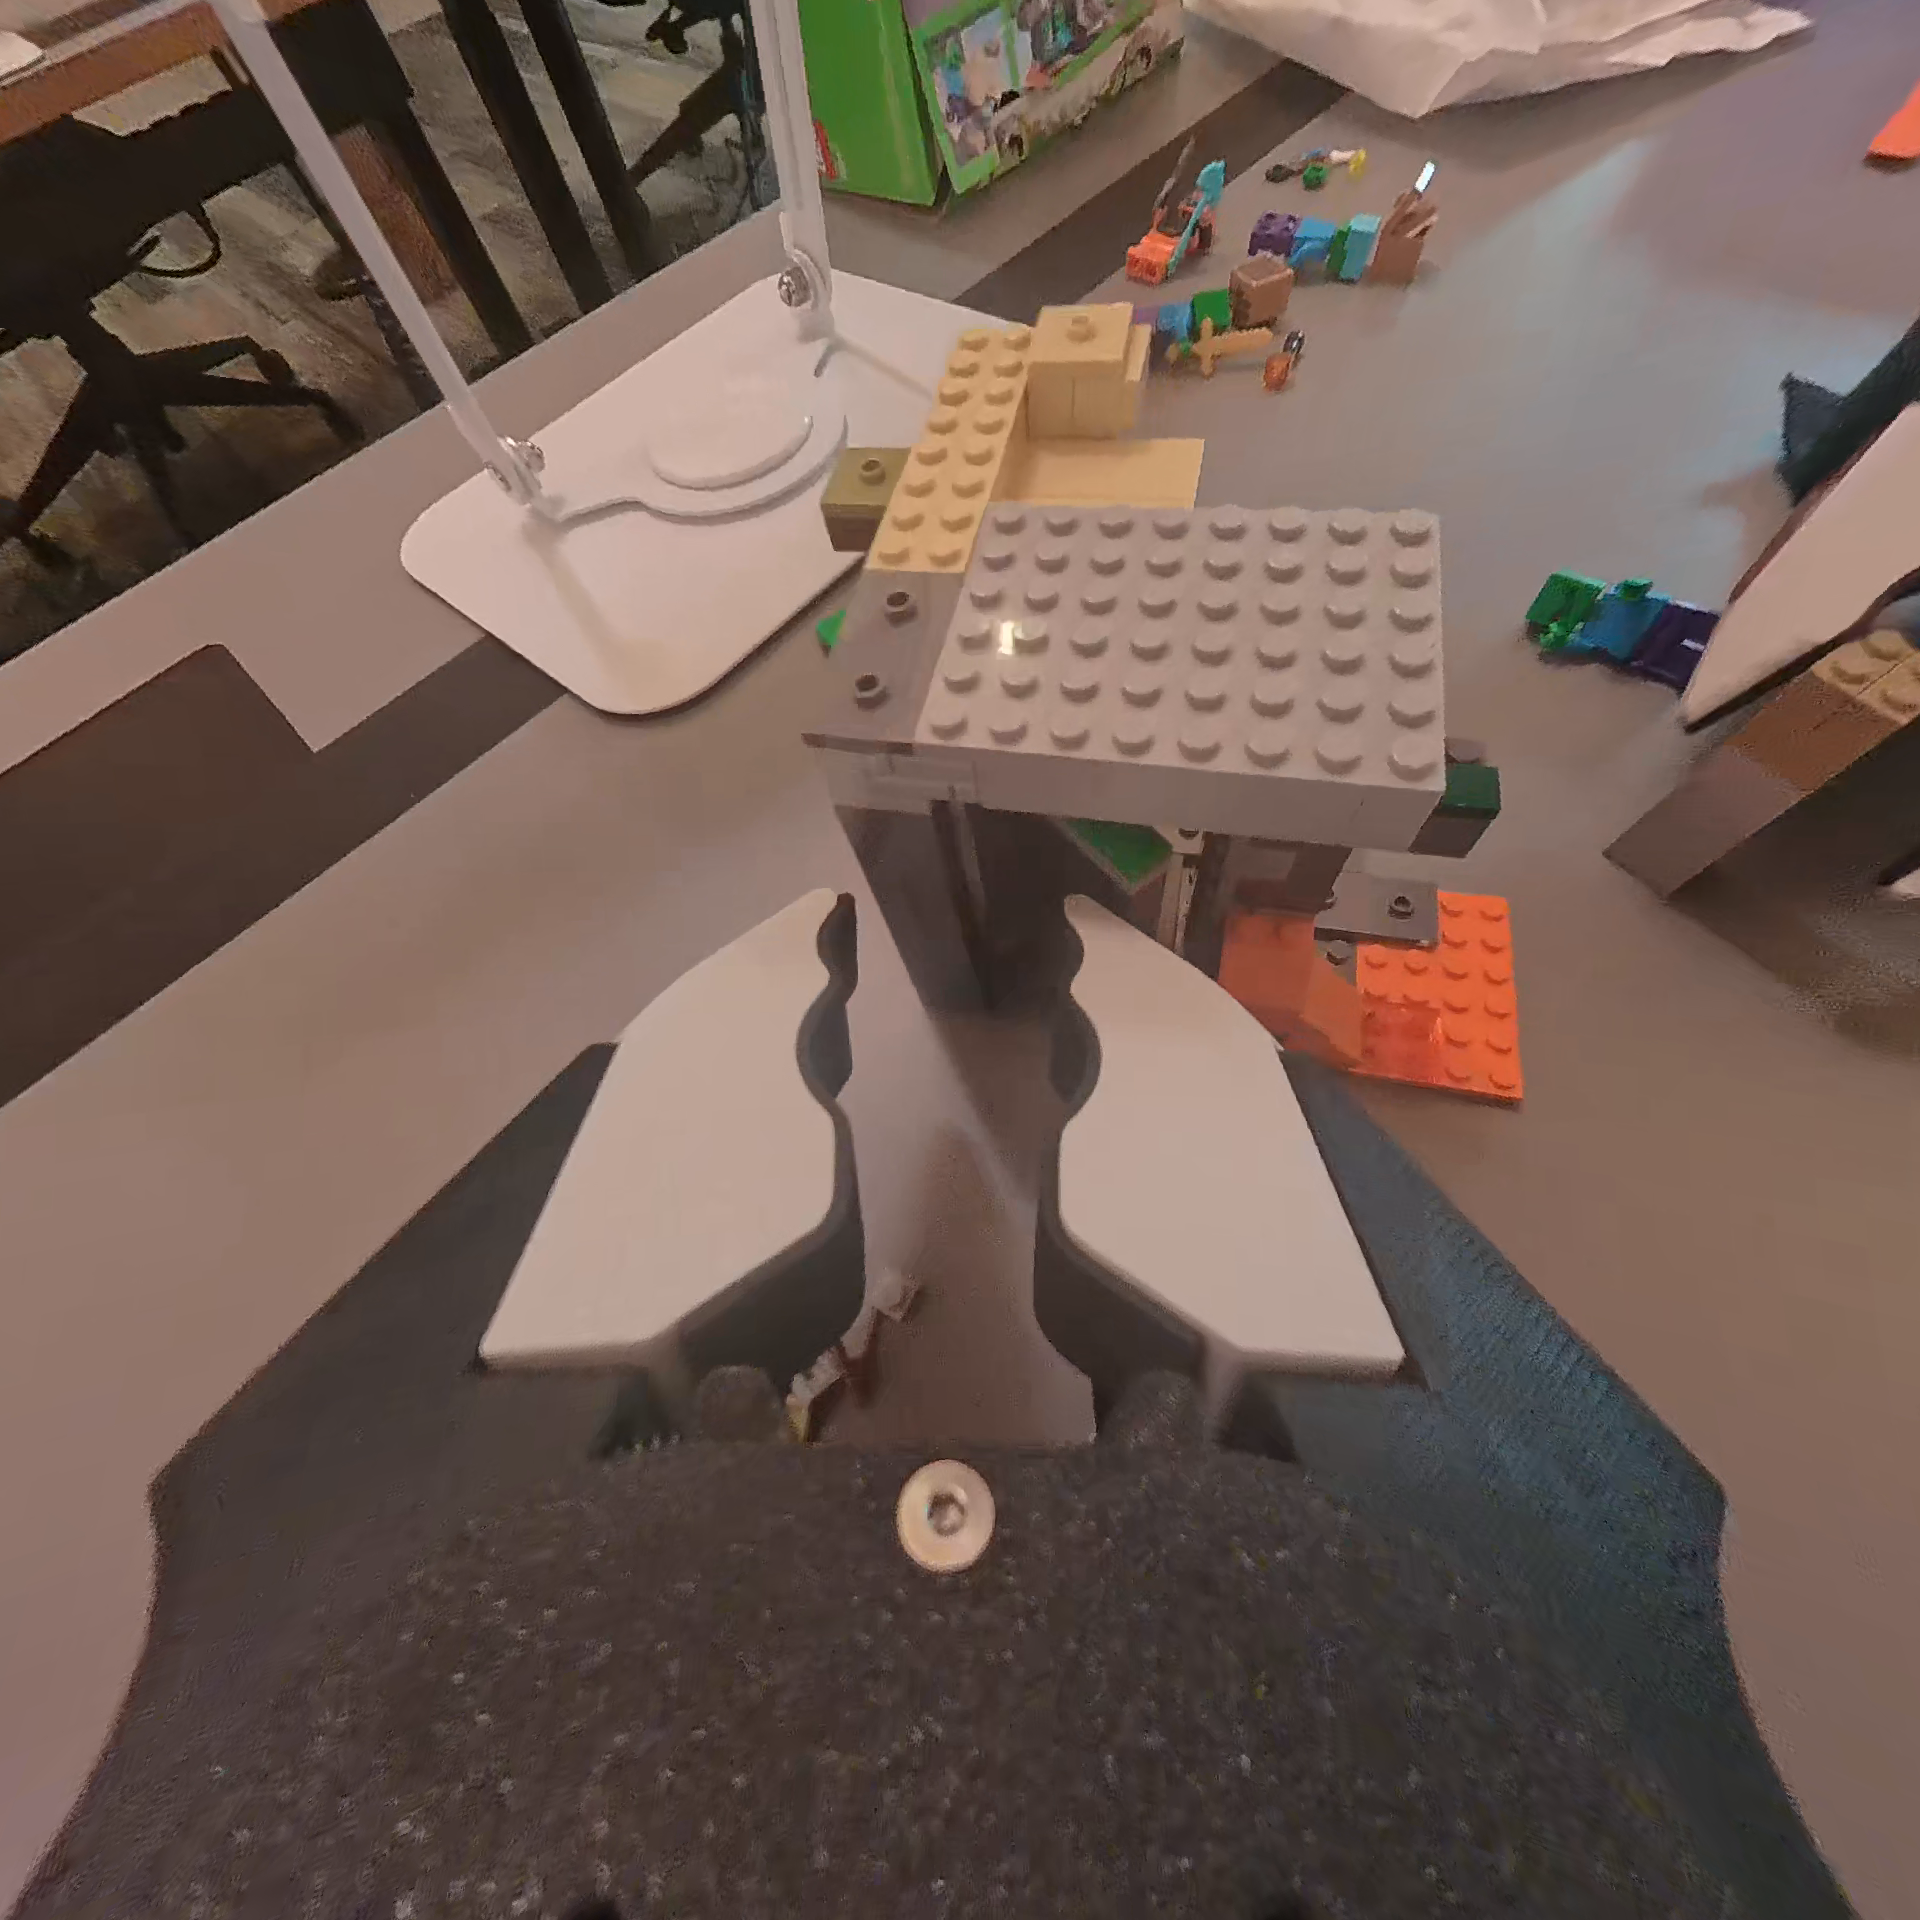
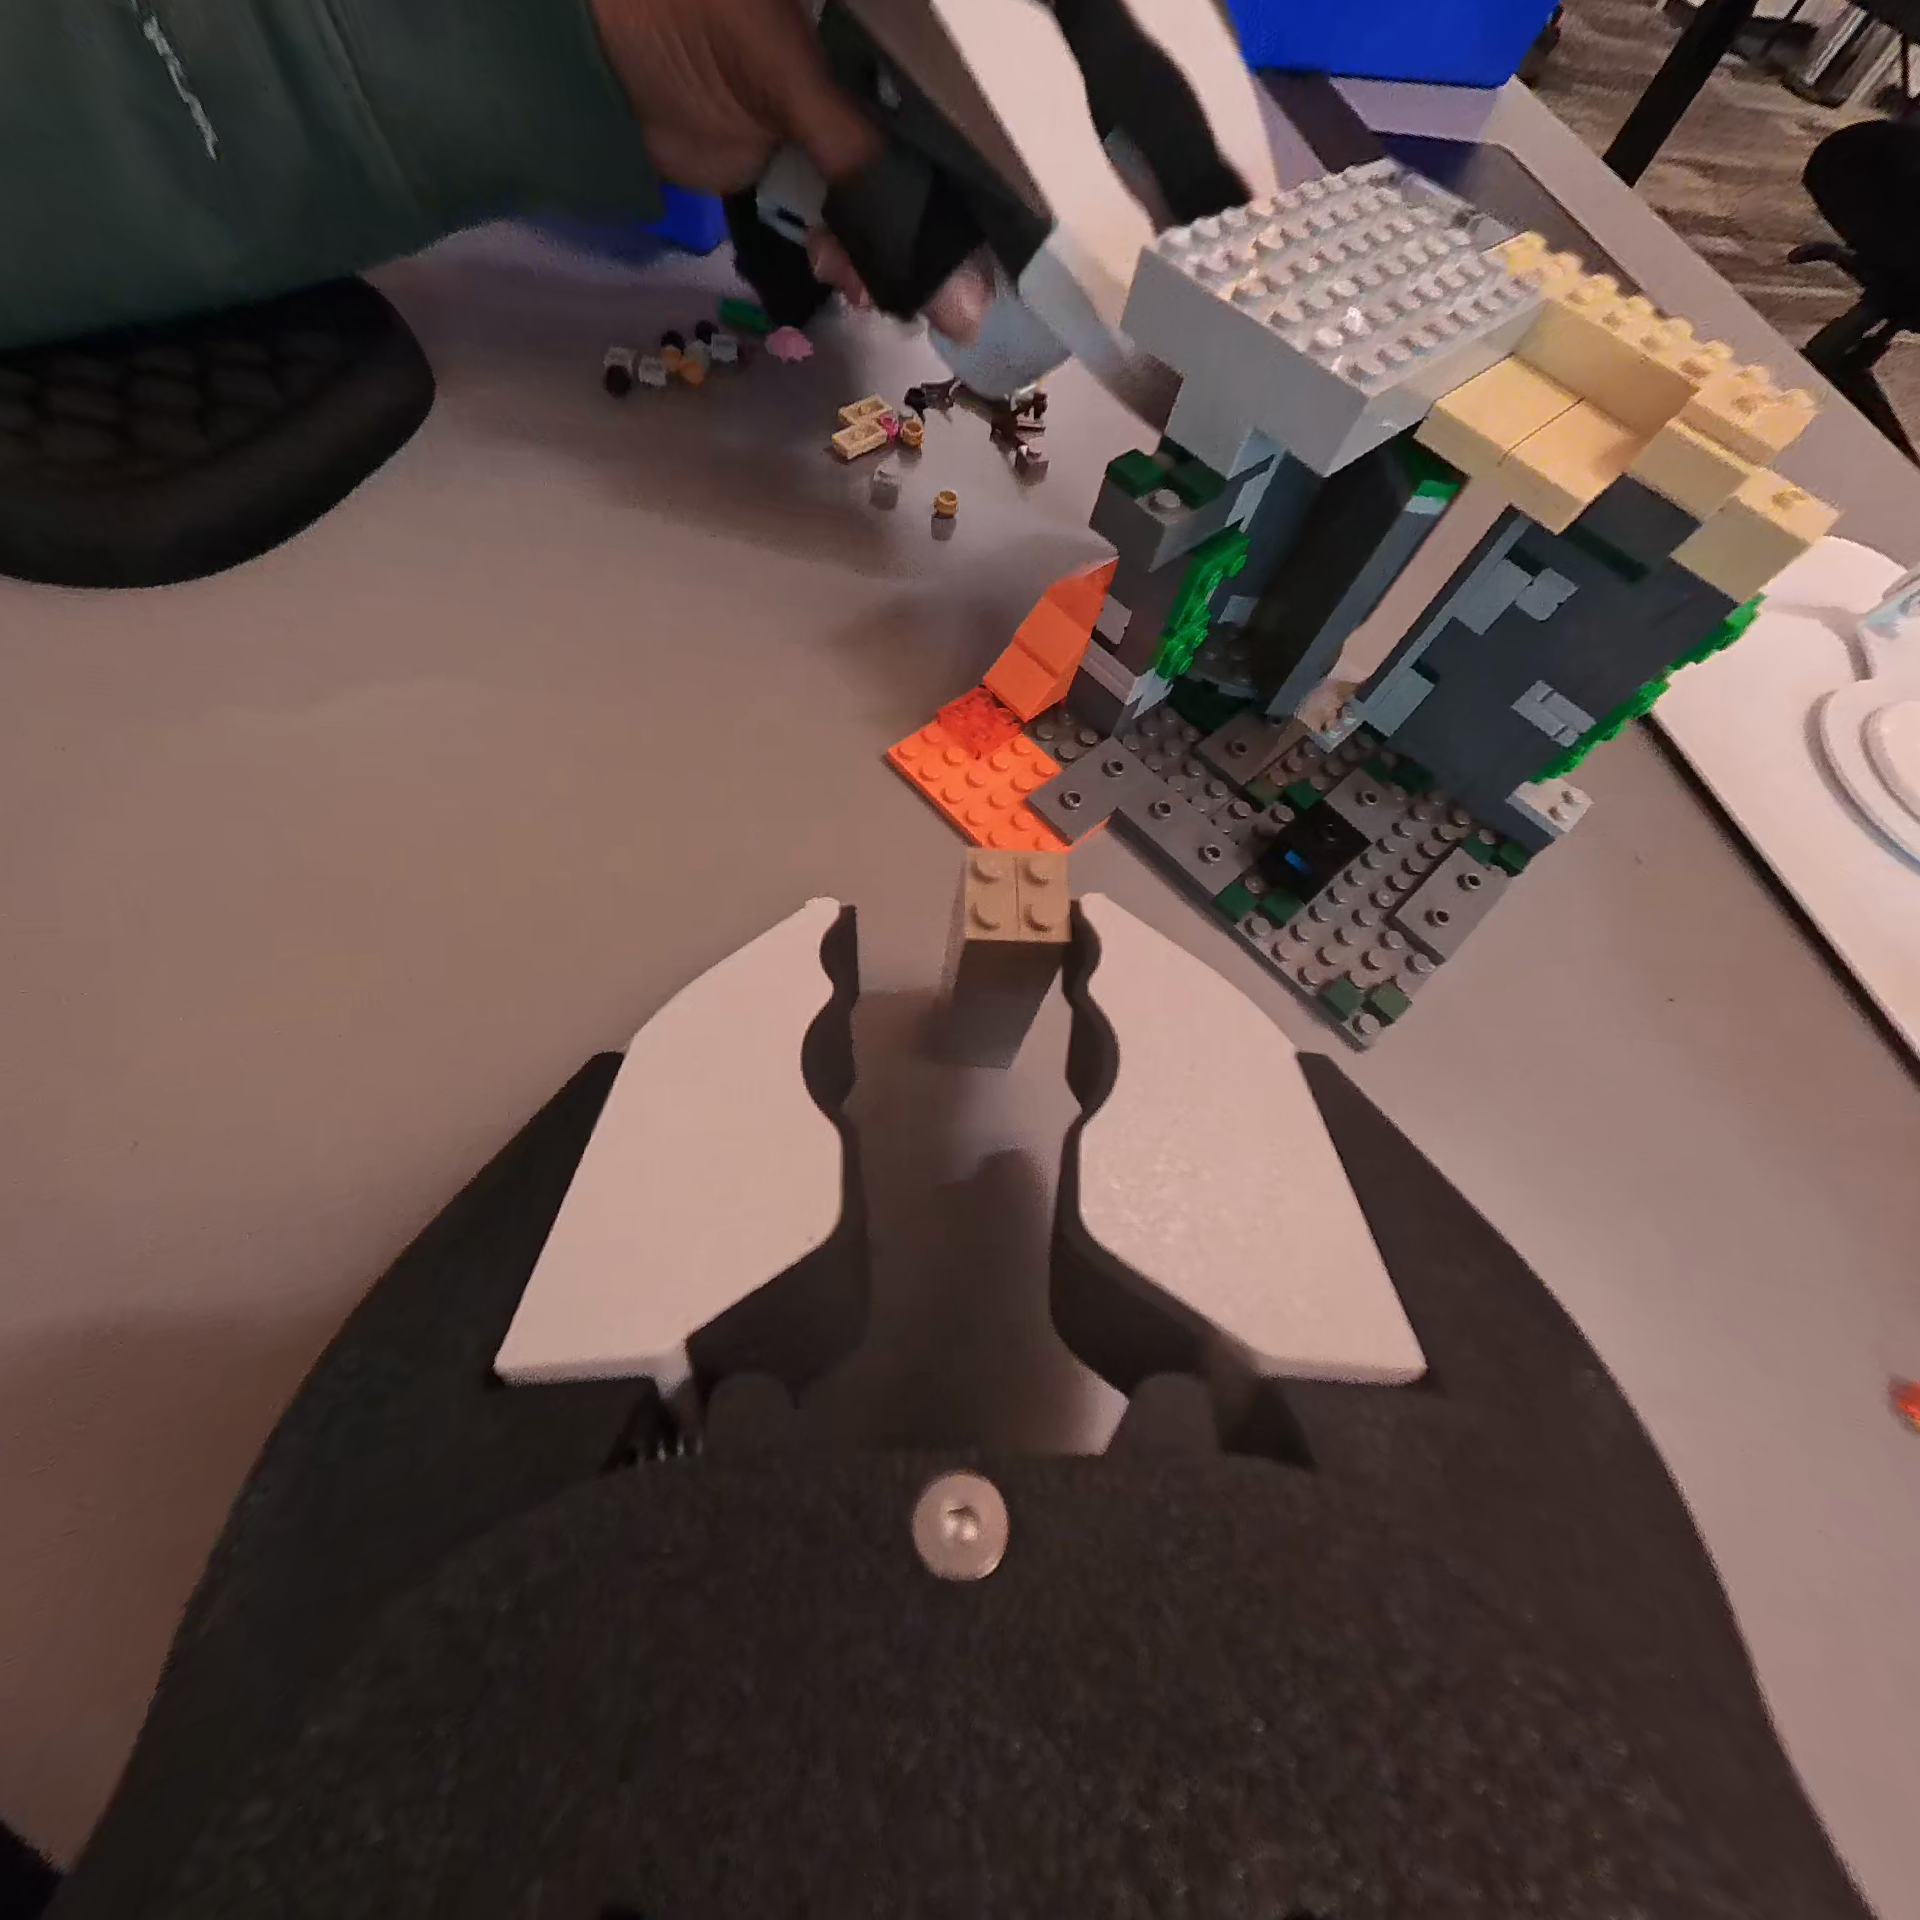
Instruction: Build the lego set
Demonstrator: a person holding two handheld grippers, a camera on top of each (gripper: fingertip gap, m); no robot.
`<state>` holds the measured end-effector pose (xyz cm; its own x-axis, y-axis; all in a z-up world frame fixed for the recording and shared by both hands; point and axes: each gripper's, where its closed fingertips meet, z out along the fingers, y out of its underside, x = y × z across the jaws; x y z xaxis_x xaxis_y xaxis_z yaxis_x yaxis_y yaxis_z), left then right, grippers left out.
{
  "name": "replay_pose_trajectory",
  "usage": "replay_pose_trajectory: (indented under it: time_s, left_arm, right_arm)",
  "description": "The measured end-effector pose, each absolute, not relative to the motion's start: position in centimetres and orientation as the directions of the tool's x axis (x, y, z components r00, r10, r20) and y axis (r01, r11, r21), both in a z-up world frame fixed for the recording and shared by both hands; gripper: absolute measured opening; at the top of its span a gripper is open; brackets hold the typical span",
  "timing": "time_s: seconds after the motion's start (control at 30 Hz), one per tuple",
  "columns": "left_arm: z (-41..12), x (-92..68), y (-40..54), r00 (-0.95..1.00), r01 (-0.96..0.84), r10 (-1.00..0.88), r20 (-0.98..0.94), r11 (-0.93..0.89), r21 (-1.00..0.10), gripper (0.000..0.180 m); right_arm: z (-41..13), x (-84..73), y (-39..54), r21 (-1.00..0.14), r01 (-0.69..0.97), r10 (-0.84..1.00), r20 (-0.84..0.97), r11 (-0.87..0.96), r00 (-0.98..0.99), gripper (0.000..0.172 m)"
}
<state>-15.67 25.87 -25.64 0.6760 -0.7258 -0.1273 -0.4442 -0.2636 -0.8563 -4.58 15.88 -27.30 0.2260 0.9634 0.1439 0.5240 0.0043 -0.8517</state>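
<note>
Pillar [image 2: 1013, 940], mid-frame, stands loose between my right gripper's [image 2: 961, 935] parted fingers, left gripper [image 1: 961, 940] likewise straddling the tower [image 1: 935, 904]; a nudge could topple either.

2 close wrist views, shared brick tower [image 1: 1195, 644]

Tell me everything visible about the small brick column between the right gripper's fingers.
The brick column is a short upright stack, square in section: a tan four-stud top over grey sides, plastic by its look. It stands on the grey table, just before the orange plate. The right gripper is open around it; a clear gap on its left.
</note>
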Motion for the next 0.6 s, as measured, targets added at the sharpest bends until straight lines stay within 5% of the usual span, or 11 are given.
replay_pose_trajectory:
  time_s: [0.23,0.37,0.6]
  left_arm:
    - [-26.2,-14.5,26.0,0.706,-0.449,-0.693,-0.144,-0.281,-0.848,0.050]
    - [-26.3,-14.3,26.1,0.729,-0.424,-0.673,-0.124,-0.302,-0.854,0.059]
    - [-27.1,-14.7,26.2,0.729,-0.452,-0.669,-0.144,-0.312,-0.836,0.059]
  right_arm:
    - [-24.6,-4.3,16.0,-0.913,0.403,0.972,0.031,-0.067,0.233,0.066]
    - [-20.9,-3.2,17.9,-0.946,0.303,0.970,-0.036,-0.111,0.242,0.069]
    - [-21.6,-3.4,28.0,-0.827,0.559,0.968,0.181,0.054,0.174,0.063]
